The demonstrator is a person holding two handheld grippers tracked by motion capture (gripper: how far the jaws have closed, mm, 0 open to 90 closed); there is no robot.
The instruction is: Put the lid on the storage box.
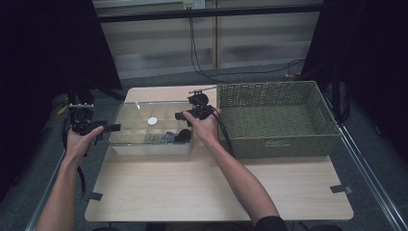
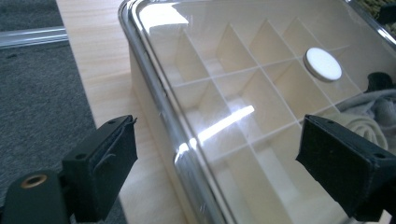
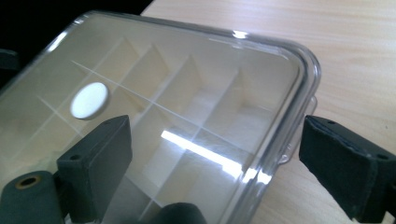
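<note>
1. Left gripper [image 1: 111, 127]: jaws spread wide, straddling the left edge of the clear lid [image 2: 243, 88] without pressing on it; released, nothing held. Seen along its own jaws, one black pad stands over the bare tabletop and the other over the lid.
2. Right gripper [image 1: 182, 116]: likewise released, jaws apart on either side of the lid's right rim, with a visible gap at both pads.
3. Lid: transparent, glossy hard plastic with rounded corners and a raised, thickened rim; a small white round disc [image 3: 89, 100] sits at its centre. It lies closed on the organizer box [image 1: 151, 144].
4. Organizer box: pale, rectangular, split by thin partitions into a grid of compartments; dark and grey soft items [image 1: 171, 136] lie in the near-right cells. It stands on the left-centre of the wooden table [image 1: 216, 187], just beside the woven basket [image 1: 276, 118].
5. Handling, judged: box and lid look light and stiff. The smooth lid is probably slippery under the pads, so the projecting rim at the two short ends offers the surest hold. Lifting both ends evenly should avoid flexing or tilting it.
6. Basket: olive woven fibre, rectangular, stiff-walled, nothing visible inside.
</note>
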